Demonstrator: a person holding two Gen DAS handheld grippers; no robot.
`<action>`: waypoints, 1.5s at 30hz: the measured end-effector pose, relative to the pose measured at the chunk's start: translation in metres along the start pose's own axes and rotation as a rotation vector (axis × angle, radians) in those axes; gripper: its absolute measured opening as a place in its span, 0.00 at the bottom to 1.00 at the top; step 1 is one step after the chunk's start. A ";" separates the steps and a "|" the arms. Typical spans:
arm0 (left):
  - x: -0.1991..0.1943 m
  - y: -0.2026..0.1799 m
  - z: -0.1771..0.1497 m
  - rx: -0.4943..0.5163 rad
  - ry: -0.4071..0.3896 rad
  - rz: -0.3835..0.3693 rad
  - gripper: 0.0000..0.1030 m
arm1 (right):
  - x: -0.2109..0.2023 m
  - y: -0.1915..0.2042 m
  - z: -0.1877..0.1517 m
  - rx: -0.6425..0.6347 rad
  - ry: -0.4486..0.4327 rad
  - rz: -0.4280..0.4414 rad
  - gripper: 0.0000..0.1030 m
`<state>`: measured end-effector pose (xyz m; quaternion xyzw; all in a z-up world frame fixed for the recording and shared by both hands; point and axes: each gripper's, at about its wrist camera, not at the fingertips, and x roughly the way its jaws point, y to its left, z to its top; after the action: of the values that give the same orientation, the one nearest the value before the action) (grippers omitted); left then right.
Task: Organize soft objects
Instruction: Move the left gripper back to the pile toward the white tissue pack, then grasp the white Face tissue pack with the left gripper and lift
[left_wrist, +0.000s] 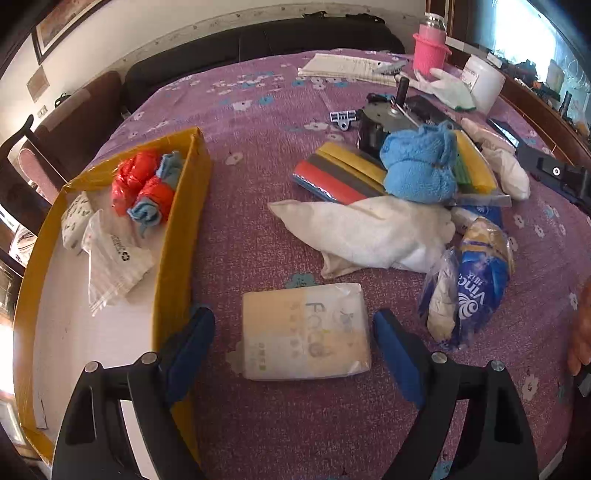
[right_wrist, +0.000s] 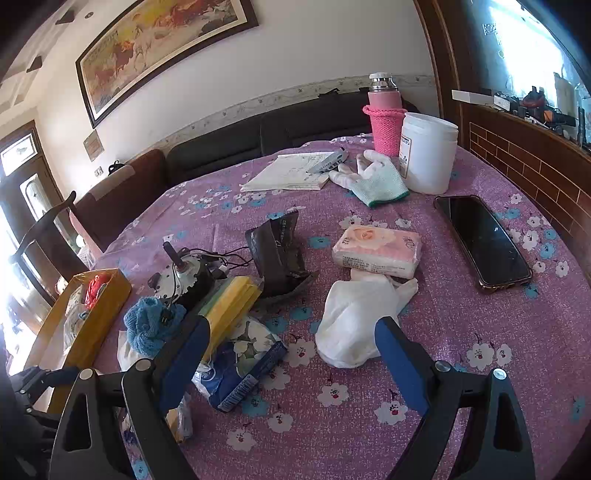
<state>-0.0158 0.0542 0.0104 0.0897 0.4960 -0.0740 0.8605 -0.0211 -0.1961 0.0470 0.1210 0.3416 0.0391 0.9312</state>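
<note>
Left gripper (left_wrist: 293, 347): jaws apart — straddling face-towel pack (left_wrist: 306, 330), pads clear.
Right gripper (right_wrist: 291, 350): jaws apart — empty, above white cloth (right_wrist: 356, 325).

Your table's cloth (right_wrist: 461, 314) is purple with white and blue flowers. The box (left_wrist: 177, 236) is yellow (white inside), the fluffy towel (left_wrist: 419, 166) sky blue, the knitted bottle sleeve (right_wrist: 384, 129) pink, both tools' pads (left_wrist: 399, 354) blue.

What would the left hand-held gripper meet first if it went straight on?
Probably the pale tissue pack, which lies on the purple cloth between the open fingers of the left hand-held gripper; depth is uncertain.
</note>
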 end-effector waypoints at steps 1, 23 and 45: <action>0.003 -0.005 0.000 0.015 0.012 -0.002 0.84 | -0.001 0.000 0.000 0.000 0.002 0.005 0.91; -0.010 -0.028 -0.005 0.338 -0.004 -0.095 0.83 | 0.007 -0.005 -0.005 0.013 0.050 -0.011 0.91; -0.096 0.049 -0.069 -0.127 -0.213 -0.208 0.51 | -0.008 0.042 -0.027 -0.004 0.225 0.179 0.91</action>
<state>-0.1113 0.1211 0.0634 -0.0252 0.4121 -0.1400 0.9000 -0.0446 -0.1513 0.0428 0.1438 0.4316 0.1359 0.8801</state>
